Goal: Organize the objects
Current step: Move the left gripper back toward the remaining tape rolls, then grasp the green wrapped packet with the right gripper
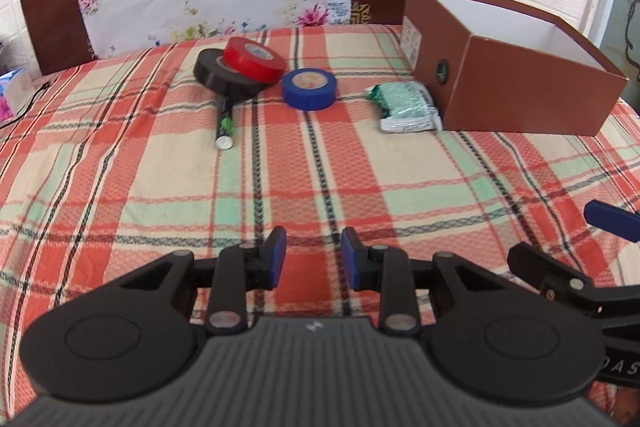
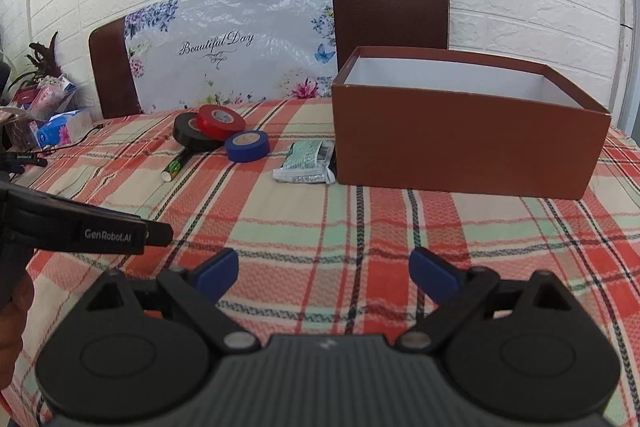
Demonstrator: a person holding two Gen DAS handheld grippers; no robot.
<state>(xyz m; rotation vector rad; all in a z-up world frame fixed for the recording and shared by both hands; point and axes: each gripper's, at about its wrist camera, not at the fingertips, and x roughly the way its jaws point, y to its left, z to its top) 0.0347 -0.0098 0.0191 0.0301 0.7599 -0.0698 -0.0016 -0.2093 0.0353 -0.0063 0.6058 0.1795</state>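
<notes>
The plaid worktop (image 2: pixel 360 227) is carrying everything. The brown box (image 2: pixel 460 143) is sitting open at the right, the foil packet (image 2: pixel 306 167) touching its side. 3 tape rolls are clustering left: black (image 1: pixel 216 75), red (image 1: pixel 252 61) leaning on it, blue (image 1: pixel 309 89) beside. A battery (image 1: pixel 225 131) is lying nearer. Left tool (image 1: pixel 313 259) is hovering with fingers narrowly apart, right tool (image 2: pixel 324 271) gaping wide, both holding nothing.

Left gripper (image 1: pixel 313 258) held low, pads narrowly parted, gripping nothing. Right gripper (image 2: pixel 326 271) alongside, jaws spread wide, likewise empty.
</notes>
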